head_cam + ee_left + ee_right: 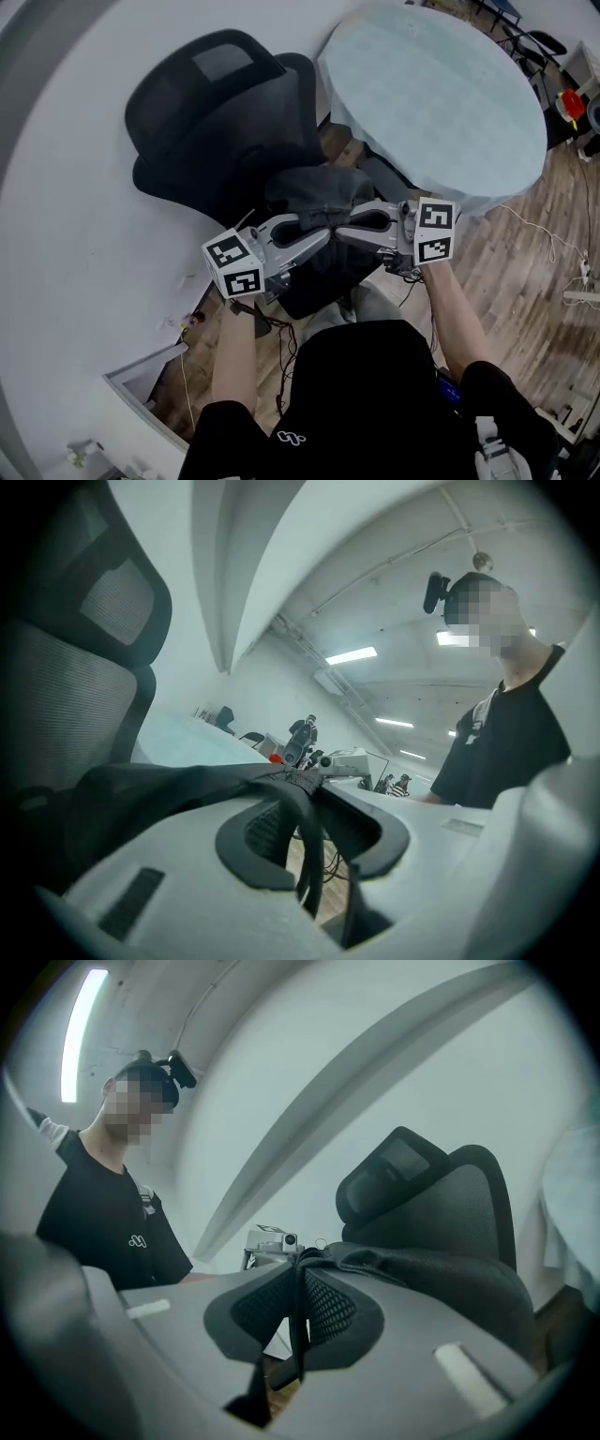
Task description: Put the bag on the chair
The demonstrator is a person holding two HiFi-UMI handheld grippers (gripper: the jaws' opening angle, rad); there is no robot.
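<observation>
The dark grey bag (317, 190) hangs over the seat of the black office chair (220, 122); I cannot tell whether it rests on the seat. My left gripper (319, 228) comes in from the left and is shut on the bag's fabric strap (302, 803). My right gripper (345, 228) comes in from the right, shut on a strap (300, 1299) at the bag's top. The two grippers meet tip to tip above the bag. In the left gripper view the bag (141, 799) spreads towards the chair back (75, 667). The right gripper view shows the bag (422, 1265) before the chair (441, 1190).
A round table with a pale blue cloth (441, 94) stands close to the right of the chair. A white wall (66, 187) runs along the left. Cables (553, 244) lie on the wooden floor at the right. The person's legs are below the grippers.
</observation>
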